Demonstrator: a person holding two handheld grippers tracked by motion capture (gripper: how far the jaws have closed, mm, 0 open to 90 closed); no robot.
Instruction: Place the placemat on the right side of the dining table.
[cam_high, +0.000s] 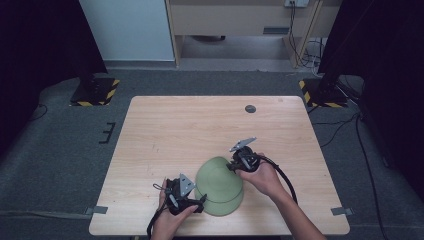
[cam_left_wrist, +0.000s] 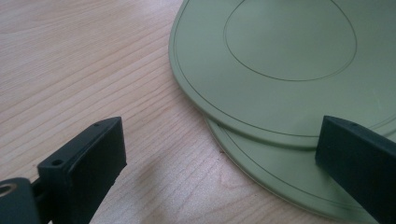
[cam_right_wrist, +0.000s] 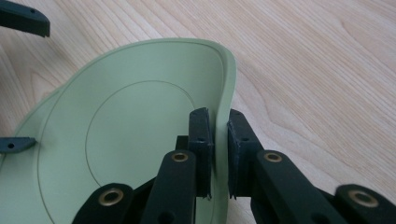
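Two pale green plates lie stacked near the table's front middle. The upper plate is tilted, its far right side raised off the lower plate. My right gripper is shut on the upper plate's rim, one jaw inside and one outside. My left gripper stands open at the stack's left front, and the plates' edge reaches in between its wide jaws without touching them that I can see. The left gripper's fingertips appear beyond the plate in the right gripper view.
The wooden table has a small grey round cap near its far edge. Two stands with hazard-striped bases sit on the floor behind it. Grey tape tabs mark the front corners.
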